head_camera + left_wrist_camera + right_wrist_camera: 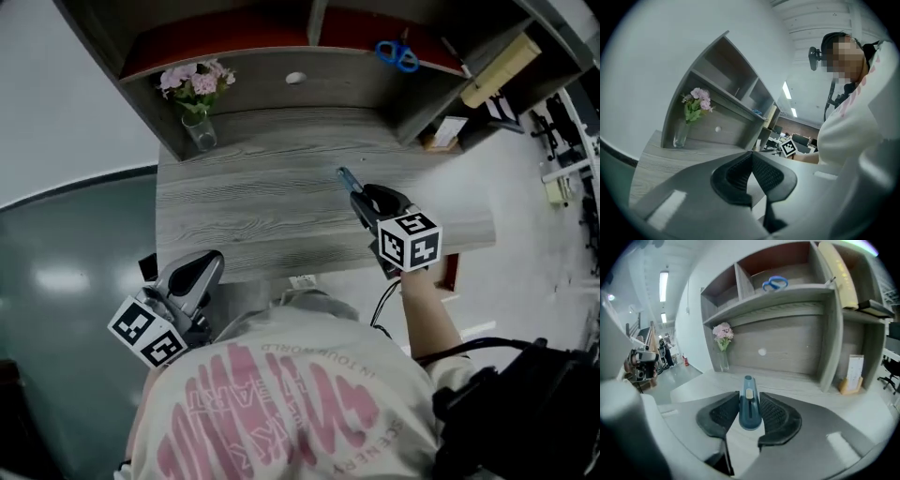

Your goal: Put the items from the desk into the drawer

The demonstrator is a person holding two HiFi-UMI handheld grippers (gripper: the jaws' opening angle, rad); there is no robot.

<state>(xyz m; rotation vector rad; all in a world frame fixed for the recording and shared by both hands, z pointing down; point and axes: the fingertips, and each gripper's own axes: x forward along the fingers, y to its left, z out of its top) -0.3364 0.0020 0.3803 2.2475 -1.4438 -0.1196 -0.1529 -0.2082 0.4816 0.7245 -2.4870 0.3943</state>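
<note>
My right gripper (360, 201) hangs over the right part of the grey wooden desk (244, 202). It is shut on a blue utility knife (749, 405) that stands upright between the pads and pokes out past the tips (346, 177). The left gripper (210, 264) is low at the desk's front left edge; in its own view the left gripper (751, 156) has its pads meeting at the tips with nothing between them. A drawer front with a round knob (294, 78) under the shelf at the desk's back is closed.
A glass vase of pink flowers (196, 101) stands at the back left of the desk. Blue scissors (397, 54) lie on the upper shelf, beside a cream roll (500, 69). A small card stand (444, 135) sits at the back right.
</note>
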